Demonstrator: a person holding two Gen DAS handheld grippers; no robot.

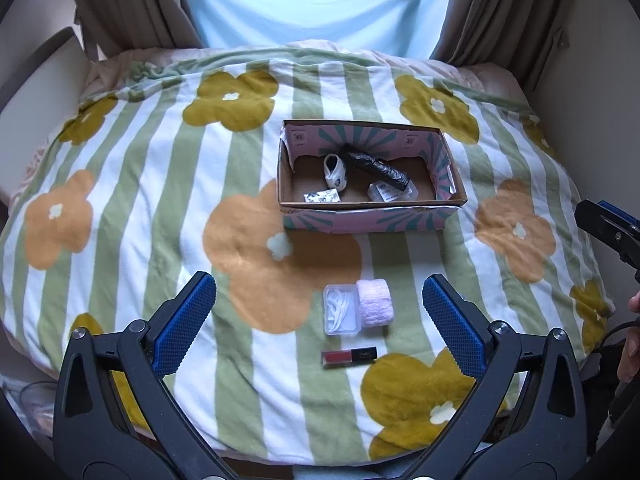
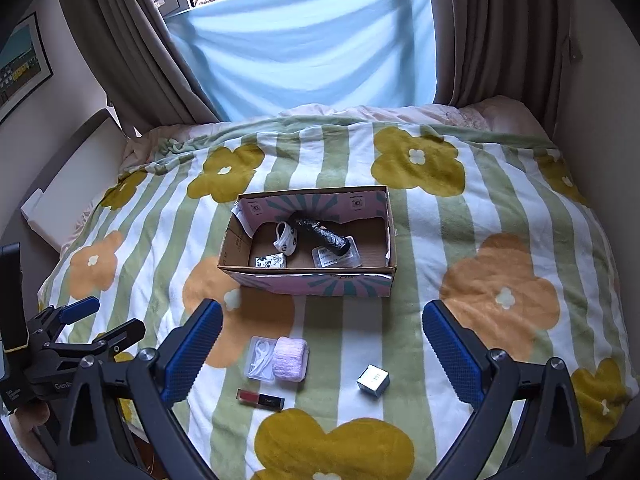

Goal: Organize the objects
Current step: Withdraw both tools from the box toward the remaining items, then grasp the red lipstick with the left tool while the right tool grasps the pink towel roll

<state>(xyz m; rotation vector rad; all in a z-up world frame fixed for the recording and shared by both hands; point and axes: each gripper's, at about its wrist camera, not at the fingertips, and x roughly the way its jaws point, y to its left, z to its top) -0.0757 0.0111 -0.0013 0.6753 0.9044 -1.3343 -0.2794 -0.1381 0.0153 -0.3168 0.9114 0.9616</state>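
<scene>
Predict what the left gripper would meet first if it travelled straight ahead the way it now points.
Probably the clear plastic case and the pink cloth roll touching it, centred between the open left gripper fingers; depth is uncertain.

Bed (image 2: 500, 208) (flowered blanket) carries box (image 2: 312, 284), small items.

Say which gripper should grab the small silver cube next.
Right gripper, probably: the silver cube lies between its open fingers, nearer the right one. The left wrist view does not show the cube; the left gripper frames the floss case.
</scene>
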